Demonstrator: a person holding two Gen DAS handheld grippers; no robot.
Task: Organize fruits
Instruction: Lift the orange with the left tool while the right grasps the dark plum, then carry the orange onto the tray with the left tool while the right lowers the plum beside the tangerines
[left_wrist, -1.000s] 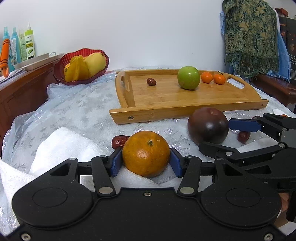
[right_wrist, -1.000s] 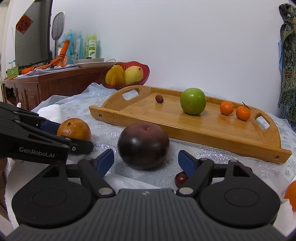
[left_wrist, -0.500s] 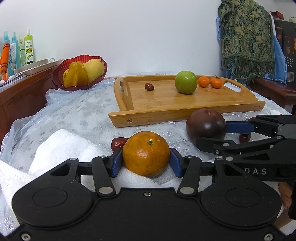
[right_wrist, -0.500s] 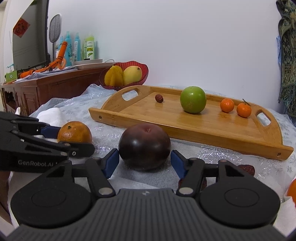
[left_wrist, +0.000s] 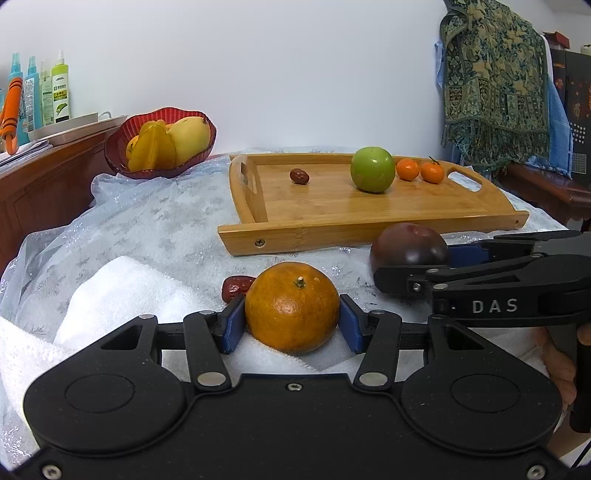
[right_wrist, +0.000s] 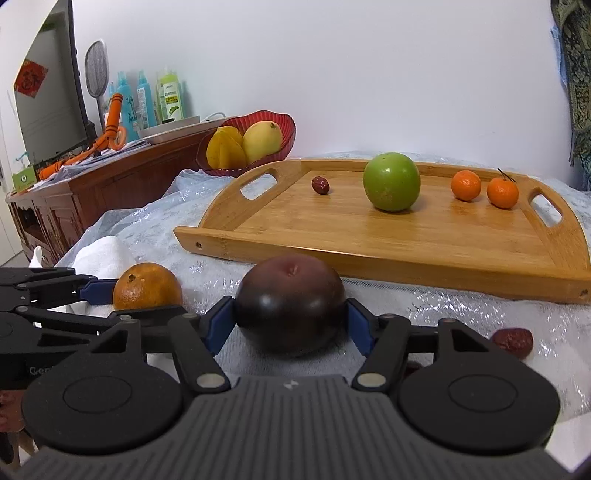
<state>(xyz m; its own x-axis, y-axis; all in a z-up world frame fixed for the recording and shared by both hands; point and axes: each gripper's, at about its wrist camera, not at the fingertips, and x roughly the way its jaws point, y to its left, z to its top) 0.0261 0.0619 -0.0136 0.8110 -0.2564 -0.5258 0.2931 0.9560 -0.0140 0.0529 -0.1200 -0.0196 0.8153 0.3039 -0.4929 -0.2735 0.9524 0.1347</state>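
On the white towel, left tongs (left_wrist: 291, 323) grip a dimpled orange (left_wrist: 291, 306) while right tongs (right_wrist: 290, 325) are closing onto a glossy dark-purple fruit (right_wrist: 290, 302)

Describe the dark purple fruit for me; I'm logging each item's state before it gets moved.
The dark purple fruit is round, glossy and smooth, with a small dimple on top facing up. It sits on the pale cloth just in front of the wooden tray, apart from it. The right gripper has a blue pad on either side of it, jaws closing and pads at its skin. It is whole and unmarked.
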